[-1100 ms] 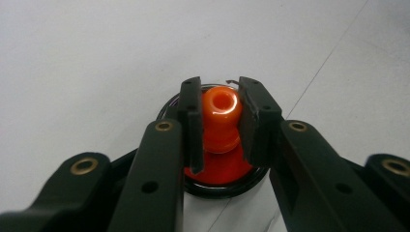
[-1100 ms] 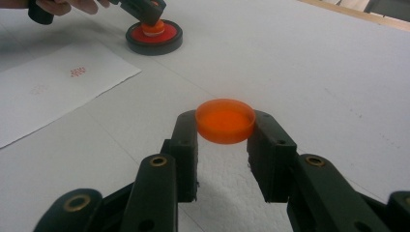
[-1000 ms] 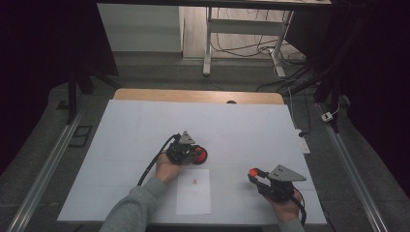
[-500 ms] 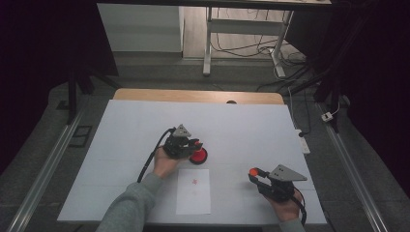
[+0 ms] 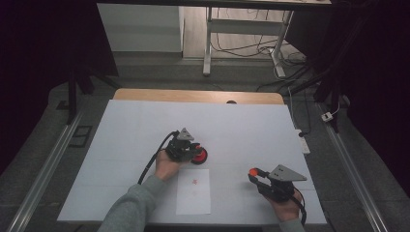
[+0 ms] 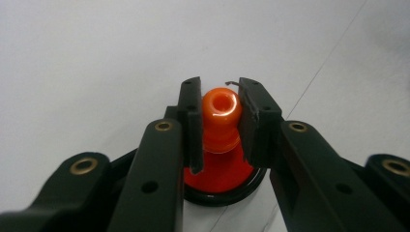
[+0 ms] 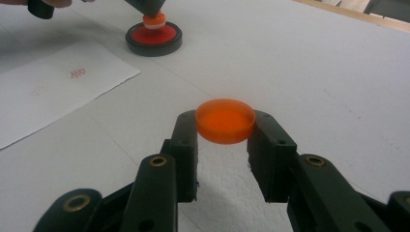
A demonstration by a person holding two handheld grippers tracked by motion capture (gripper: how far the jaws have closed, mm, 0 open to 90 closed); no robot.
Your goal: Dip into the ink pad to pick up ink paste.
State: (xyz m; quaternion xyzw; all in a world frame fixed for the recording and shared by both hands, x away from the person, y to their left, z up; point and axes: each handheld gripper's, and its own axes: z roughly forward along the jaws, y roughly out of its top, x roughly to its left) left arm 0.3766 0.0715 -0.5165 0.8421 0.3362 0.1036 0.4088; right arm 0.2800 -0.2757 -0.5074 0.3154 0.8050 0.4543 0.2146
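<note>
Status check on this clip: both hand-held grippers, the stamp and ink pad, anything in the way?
Left hand-held gripper shut on orange stamp, stamp in ink pad. Right hand-held gripper shut on orange lid. Stamped paper beside pad; nothing in the way.

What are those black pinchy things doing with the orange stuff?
A person holds a gripper in each hand. The left gripper pinches the knob of an orange stamp standing in a round red ink pad. The right gripper holds an orange lid above the table. A sheet of paper with a small red mark lies between them.

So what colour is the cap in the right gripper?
Orange cap, translucent; clearest in the right gripper view.
</note>
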